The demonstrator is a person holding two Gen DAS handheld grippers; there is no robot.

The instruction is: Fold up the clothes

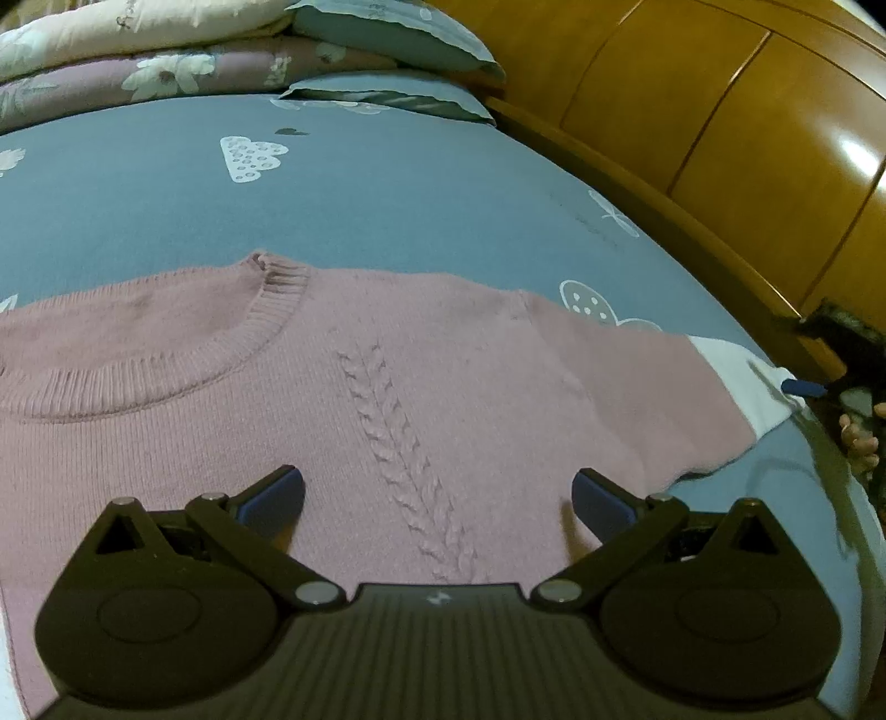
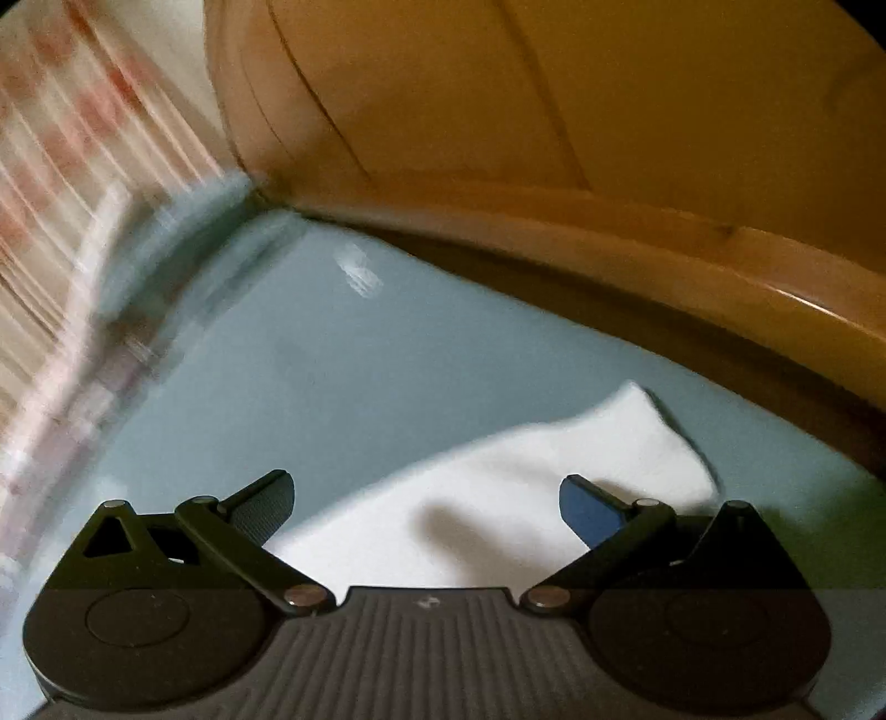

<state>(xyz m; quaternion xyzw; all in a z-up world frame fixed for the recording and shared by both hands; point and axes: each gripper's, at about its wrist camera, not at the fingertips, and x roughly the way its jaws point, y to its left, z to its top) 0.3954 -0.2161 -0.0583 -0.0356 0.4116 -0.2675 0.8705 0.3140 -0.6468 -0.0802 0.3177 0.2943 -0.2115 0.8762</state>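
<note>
The pink knitted sweater (image 1: 343, 399) with a ribbed round collar and a braided cable down its front runs off the left wrist view at 9 o'clock and passes under the gripper body at 6 o'clock, so its hem and far sleeve are out of sight. In the right wrist view the whole 9 to 11 o'clock quarter is motion-smeared; pale and reddish streaks there cannot be identified.

The sweater lies flat on a blue-grey bed sheet printed with white clouds (image 1: 387, 188). At 12 o'clock sit stacked teal pillows (image 1: 398, 33) and, toward 11 o'clock, folded floral quilts in mauve and cream (image 1: 155, 61). A glossy orange-brown wooden headboard (image 1: 720, 111) curves from 1 to 3 o'clock. At 3 o'clock, past the sheet's edge, part of the other tool and some fingertips (image 1: 858, 440) show, dark and hard to read.

The left gripper (image 1: 437, 498) hovers over the sweater's chest with its blue-padded jaws spread wide, empty; the cable braid runs up between them toward 12 o'clock, and the collar lies at 10 o'clock. The sleeve stretches toward 3 o'clock and ends in a white cuff (image 1: 742, 382).

The right gripper (image 2: 426, 509) also stands wide open, holding nothing. That white cuff (image 2: 498, 498) lies on the sheet between and just ahead of its jaws, its corner pointing to 1 o'clock; whether the pads touch it cannot be told.
</note>
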